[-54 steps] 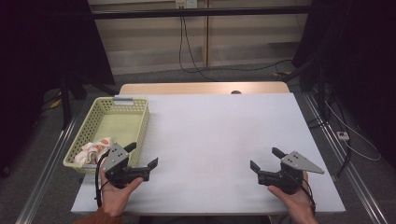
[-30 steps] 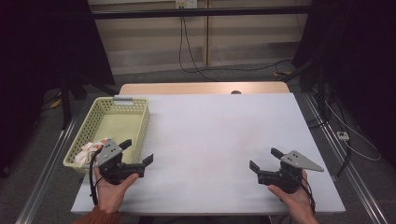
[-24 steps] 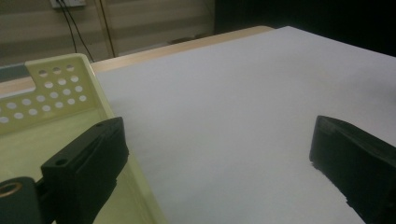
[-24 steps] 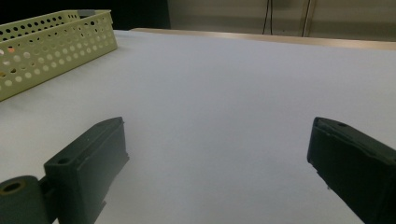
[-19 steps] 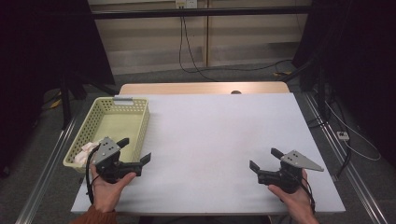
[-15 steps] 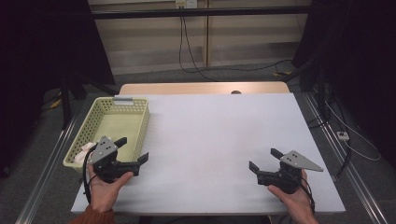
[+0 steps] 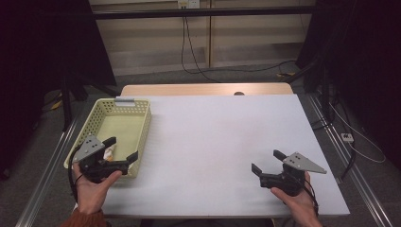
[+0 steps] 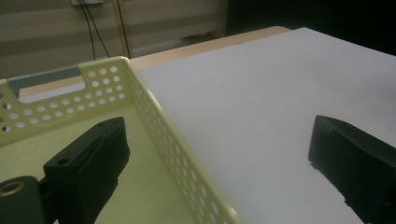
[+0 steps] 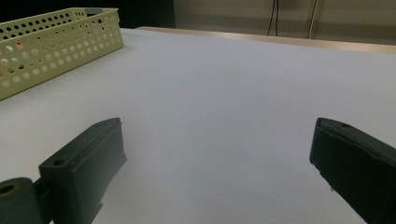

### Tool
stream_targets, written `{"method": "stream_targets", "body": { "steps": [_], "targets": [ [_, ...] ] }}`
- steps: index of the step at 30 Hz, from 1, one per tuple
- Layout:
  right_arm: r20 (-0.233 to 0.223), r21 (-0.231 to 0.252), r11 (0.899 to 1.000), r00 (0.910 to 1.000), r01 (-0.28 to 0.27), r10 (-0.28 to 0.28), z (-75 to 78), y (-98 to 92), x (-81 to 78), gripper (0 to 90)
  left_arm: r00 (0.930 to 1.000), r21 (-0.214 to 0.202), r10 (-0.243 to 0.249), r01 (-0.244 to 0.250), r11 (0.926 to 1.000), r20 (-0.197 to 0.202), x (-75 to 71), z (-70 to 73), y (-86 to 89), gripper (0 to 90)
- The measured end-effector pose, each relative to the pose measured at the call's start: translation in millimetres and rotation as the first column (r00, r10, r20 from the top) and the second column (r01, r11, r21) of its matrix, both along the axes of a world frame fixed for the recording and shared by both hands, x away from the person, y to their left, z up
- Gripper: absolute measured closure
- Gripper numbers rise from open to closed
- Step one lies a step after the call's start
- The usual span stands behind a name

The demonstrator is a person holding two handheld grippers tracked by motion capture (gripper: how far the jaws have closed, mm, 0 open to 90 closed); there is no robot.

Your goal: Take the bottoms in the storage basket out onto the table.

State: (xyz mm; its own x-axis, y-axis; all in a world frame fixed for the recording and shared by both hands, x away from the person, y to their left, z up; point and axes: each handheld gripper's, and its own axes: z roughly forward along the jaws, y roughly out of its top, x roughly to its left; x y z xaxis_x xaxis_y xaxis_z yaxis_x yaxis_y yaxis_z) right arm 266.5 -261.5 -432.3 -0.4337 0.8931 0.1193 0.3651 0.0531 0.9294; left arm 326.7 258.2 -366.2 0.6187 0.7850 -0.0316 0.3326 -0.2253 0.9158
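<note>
We see the pale yellow plastic basket with holes (image 7: 140,124) at the left of the white desk (image 7: 222,137), long side running away from us. Left hand-held gripper (image 7: 122,152) spreads its jaws across the basket's near right wall; right hand-held gripper (image 7: 267,161) is spread too.

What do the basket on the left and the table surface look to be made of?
The basket looks like moulded plastic, pale yellow-green and slightly glossy: its walls carry even rows of punched round holes. The table top looks like a matte white sheet or laminate, smooth and without glare; a wood-coloured strip shows along its far edge.
</note>
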Motion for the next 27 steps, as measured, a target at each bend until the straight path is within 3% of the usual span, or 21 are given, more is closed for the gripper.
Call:
{"method": "stream_targets", "body": {
  "steps": [6, 17, 20, 22, 27],
  "targets": [
    [0.000, 0.001, 1.000, 1.0000, -0.003, 0.003, 0.0, 1.4, 1.4, 3.3, 0.9996, -0.007, 0.029, -0.029, 0.9996, 0.005, -0.3, 5.8, 12.7, 5.0],
    [-0.002, 0.004, 1.000, 1.0000, -0.007, 0.007, -0.3, 2.2, 2.7, 3.3, 0.9987, 0.021, 0.051, -0.050, 0.9985, -0.010, 2.2, 16.4, 31.8, 4.9],
    [-0.002, 0.003, 1.000, 1.0000, -0.006, 0.006, -0.3, 2.1, 2.8, 3.3, 0.9968, 0.063, 0.079, -0.079, 0.9949, 0.005, 3.8, 20.5, 37.2, 4.5],
    [-0.003, 0.003, 1.000, 1.0000, -0.006, 0.006, -0.4, 2.1, 2.9, 3.3, 0.9960, 0.066, 0.089, -0.089, 0.9939, 0.007, 4.2, 21.4, 38.8, 3.2],
    [-0.002, 0.001, 1.000, 1.0000, -0.007, 0.007, -0.2, 2.4, 2.8, 3.4, 0.9951, 0.060, 0.096, -0.095, 0.9937, -0.023, 7.7, 24.6, 47.8, 3.6]
  ]
}}
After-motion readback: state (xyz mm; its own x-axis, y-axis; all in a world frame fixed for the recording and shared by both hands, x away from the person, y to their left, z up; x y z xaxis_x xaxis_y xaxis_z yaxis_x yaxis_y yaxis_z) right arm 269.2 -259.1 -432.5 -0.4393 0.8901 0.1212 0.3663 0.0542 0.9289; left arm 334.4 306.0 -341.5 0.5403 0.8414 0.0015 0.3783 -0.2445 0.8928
